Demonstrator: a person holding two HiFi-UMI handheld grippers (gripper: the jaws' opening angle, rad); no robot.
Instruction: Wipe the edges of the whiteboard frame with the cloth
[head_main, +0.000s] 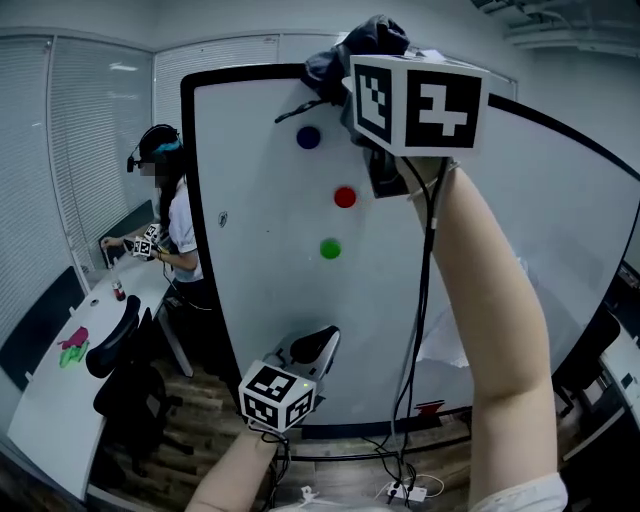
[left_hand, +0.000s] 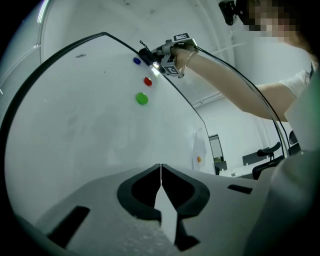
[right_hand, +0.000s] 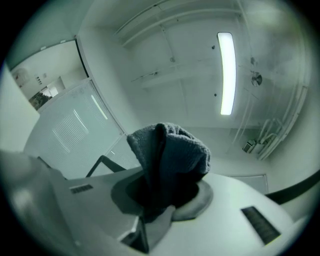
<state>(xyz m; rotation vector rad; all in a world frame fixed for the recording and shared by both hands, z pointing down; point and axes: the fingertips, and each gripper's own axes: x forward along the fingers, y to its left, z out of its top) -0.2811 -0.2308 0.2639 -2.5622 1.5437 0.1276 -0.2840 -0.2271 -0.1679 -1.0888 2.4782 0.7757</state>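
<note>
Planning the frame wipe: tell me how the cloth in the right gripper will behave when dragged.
The cloth bunches in folds in the right gripper, so probably soft and floppy. Its nubby weave likely grips the frame rather than slipping.

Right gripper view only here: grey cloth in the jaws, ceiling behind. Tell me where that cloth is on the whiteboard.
Observer: The head view shows the cloth up at the top edge of the black whiteboard frame, above a blue magnet.
Operator: Now report the left hand-held gripper.
Observer: The left hand-held gripper is shut with nothing between its jaws. It is held low, facing the lower part of the whiteboard.
</note>
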